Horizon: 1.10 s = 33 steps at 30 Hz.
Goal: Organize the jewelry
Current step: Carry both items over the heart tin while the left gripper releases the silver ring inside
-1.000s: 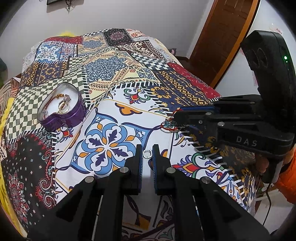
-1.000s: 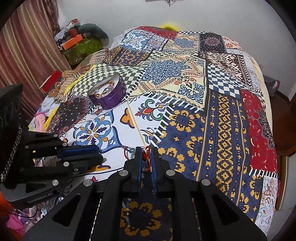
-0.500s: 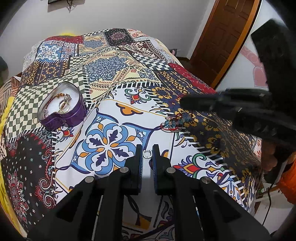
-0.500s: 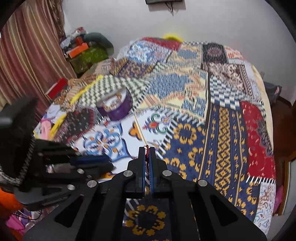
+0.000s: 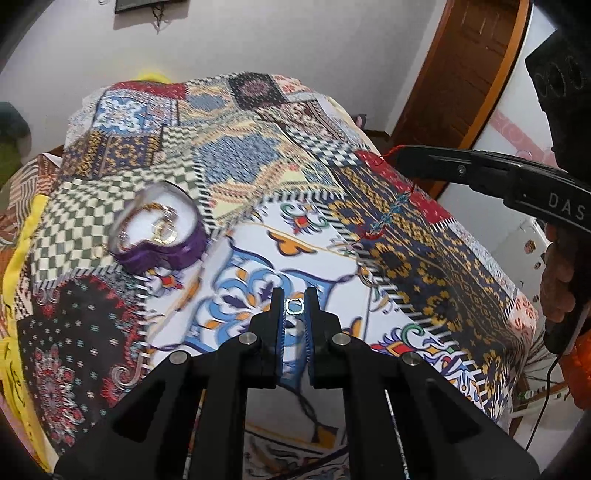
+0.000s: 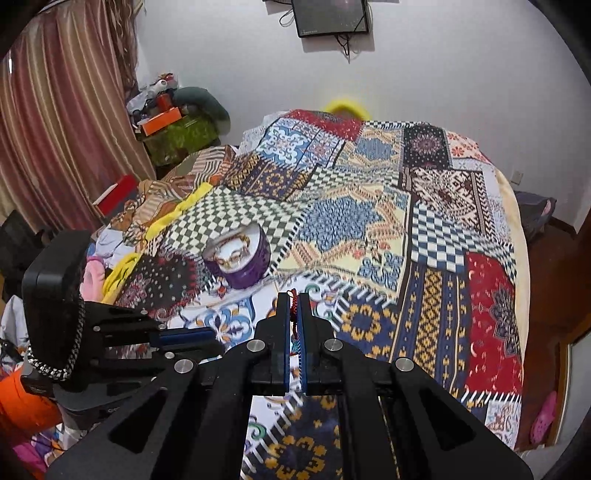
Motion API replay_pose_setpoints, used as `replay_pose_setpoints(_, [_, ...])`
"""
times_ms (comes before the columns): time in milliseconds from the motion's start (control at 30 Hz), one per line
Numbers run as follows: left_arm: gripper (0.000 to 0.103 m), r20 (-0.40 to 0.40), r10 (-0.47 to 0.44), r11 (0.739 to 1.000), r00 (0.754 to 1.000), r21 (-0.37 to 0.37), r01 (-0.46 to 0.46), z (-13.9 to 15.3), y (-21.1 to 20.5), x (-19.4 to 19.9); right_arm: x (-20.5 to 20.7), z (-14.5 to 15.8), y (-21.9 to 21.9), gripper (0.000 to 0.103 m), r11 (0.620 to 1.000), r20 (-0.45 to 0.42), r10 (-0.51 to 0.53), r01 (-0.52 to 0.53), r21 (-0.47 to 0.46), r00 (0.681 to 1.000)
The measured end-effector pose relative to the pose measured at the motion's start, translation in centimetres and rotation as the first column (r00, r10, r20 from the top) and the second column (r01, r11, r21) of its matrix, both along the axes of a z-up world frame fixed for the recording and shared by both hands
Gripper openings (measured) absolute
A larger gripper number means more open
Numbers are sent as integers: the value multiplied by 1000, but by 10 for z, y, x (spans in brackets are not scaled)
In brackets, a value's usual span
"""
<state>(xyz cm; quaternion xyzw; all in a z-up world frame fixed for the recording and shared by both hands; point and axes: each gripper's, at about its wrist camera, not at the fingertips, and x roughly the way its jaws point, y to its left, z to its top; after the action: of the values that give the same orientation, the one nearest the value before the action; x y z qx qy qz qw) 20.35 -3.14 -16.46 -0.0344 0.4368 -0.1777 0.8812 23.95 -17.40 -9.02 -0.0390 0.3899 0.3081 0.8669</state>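
Observation:
A purple jewelry box (image 5: 160,236) with gold pieces on its white lining sits on the patchwork bedspread (image 5: 258,177); it also shows in the right wrist view (image 6: 240,258). My left gripper (image 5: 294,306) is shut on a small silver ring (image 5: 294,305), held above the bed. My right gripper (image 6: 293,308) is shut on a red cord bracelet (image 6: 293,301). In the left wrist view the bracelet (image 5: 388,214) hangs from the right gripper (image 5: 397,157), with its lower end near the bedspread.
A wooden door (image 5: 461,70) stands at the right. Curtains (image 6: 55,129) and a cluttered pile (image 6: 173,122) are at the bed's left. A wall screen (image 6: 330,16) hangs above the headboard end. A pink slipper (image 6: 543,419) lies on the floor.
Both grippers have risen from the bedspread. The right gripper has lifted the red cord bracelet, which now hangs from it. The left gripper still holds the ring.

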Motion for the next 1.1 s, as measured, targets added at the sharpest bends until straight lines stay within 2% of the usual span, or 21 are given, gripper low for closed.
replay_pose_setpoints(267, [8, 44, 75, 997, 996, 1, -75, 17, 35, 5, 16, 21, 21, 3, 1000, 48, 13, -14, 19, 999])
replay_pose_setpoints(567, [8, 81, 150, 988, 985, 16, -151, 24, 70, 20, 36, 25, 56, 3, 998, 39, 49, -51, 46, 998])
replay_pose_setpoints(800, [8, 84, 187, 981, 979, 32, -190, 17, 89, 41, 53, 19, 80, 3, 995, 2, 75, -75, 60, 997])
replay_pose_setpoints(1100, [8, 35, 190, 980, 981, 56, -191, -5, 97, 77, 76, 5, 111, 3, 995, -46, 95, -93, 41, 994])
